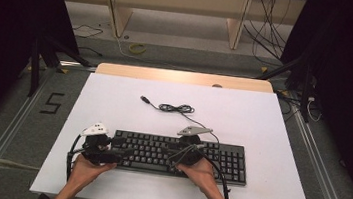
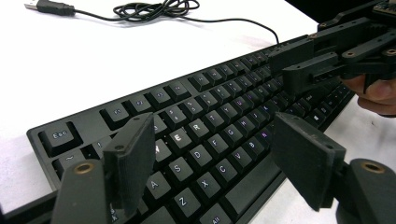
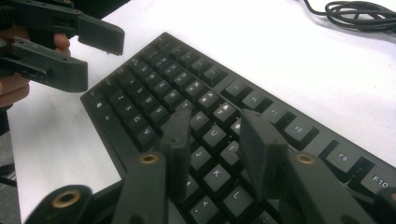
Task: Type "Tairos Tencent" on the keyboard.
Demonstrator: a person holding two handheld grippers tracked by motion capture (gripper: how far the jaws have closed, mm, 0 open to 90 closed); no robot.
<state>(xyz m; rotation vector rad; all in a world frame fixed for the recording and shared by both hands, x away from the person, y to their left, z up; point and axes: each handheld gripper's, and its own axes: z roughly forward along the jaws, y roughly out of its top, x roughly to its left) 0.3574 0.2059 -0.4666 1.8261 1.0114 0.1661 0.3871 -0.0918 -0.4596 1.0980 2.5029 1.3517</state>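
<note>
light: bright overhead, even | surround: dark | shadows: soft | focus: near parts slightly blurred

In the high view the white table (image 1: 114, 97) lies bare across its upper left and along the right side, so a hand could pass freely there. The black keyboard (image 1: 178, 156) takes up the lower middle of the frame, with narrow strips of bare table below it and at its left end. Over its left end hangs the left gripper (image 1: 117, 152) and over its middle the right gripper (image 1: 170, 155), jaws apart, facing each other with a stretch of keys between them. Above the keyboard, at the frame's centre, the coiled cable (image 1: 176, 108) and its USB plug (image 1: 144, 98) lie on the table, an obstacle to a straight path across.
</note>
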